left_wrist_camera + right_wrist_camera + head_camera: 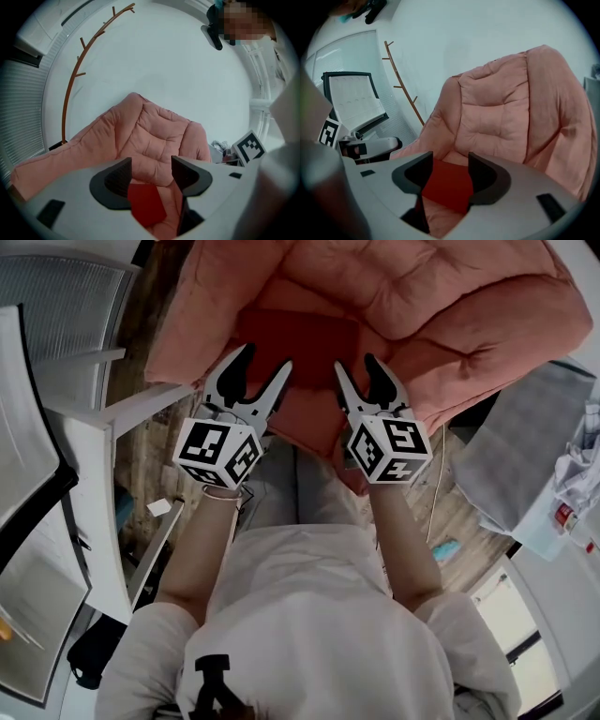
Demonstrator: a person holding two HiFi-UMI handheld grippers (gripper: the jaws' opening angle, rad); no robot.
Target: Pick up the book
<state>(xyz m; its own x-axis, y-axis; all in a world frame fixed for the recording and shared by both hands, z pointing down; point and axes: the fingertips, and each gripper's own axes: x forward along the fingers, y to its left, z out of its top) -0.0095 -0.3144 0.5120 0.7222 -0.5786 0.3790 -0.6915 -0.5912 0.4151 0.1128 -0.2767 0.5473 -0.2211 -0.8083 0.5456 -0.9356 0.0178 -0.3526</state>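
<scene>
A dark red book (pixel 305 367) lies flat on the seat of a pink padded armchair (pixel 450 306). Both grippers hover side by side above its near edge. My left gripper (pixel 262 362) stands open over the book's left part, nothing between its fingers. My right gripper (pixel 354 367) is open too, over the book's right part. In the left gripper view the book (pixel 146 204) shows beyond the gap of the left gripper (pixel 151 171). The right gripper view has the book (pixel 447 185) past the right gripper (pixel 450 164), with the chair's back (pixel 497 117) rising behind.
A white desk (pixel 89 474) and a mesh office chair (pixel 354 101) stand at the left. A wooden coat stand (pixel 77 75) leans by the wall. Grey cloth and clutter (pixel 544 456) lie at the right. A wooden floor (pixel 155 446) shows below the armchair.
</scene>
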